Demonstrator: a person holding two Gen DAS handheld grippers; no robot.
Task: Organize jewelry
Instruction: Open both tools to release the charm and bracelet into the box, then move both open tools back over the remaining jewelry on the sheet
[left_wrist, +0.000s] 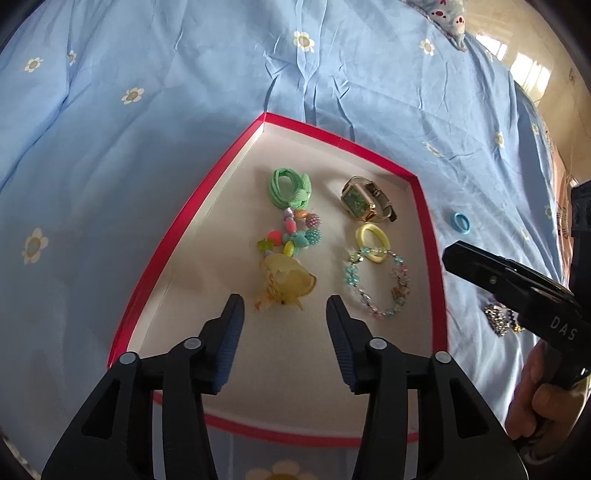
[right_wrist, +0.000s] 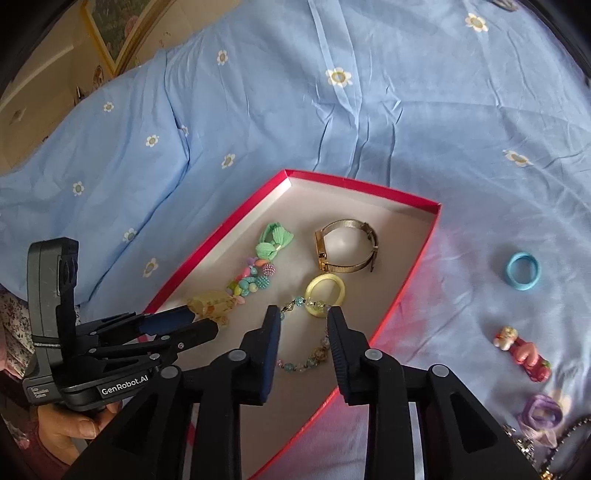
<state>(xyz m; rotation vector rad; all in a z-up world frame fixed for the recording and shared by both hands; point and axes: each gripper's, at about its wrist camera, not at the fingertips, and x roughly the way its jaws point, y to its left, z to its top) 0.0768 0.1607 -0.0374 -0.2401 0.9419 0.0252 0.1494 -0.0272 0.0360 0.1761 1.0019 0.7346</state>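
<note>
A red-rimmed box with a white floor lies on the blue bedspread. In it lie a green hair tie, a colourful bead bracelet, a yellow hair clip, a gold watch, a yellow ring and a clear bead bracelet. My left gripper is open and empty just before the yellow clip. My right gripper is open and empty above the clear bracelet; in the left wrist view its tip shows beside the box.
On the bedspread right of the box lie a blue hair ring, a pink clip, a purple hair tie and a rhinestone piece. A wooden floor and a framed picture lie beyond the bed.
</note>
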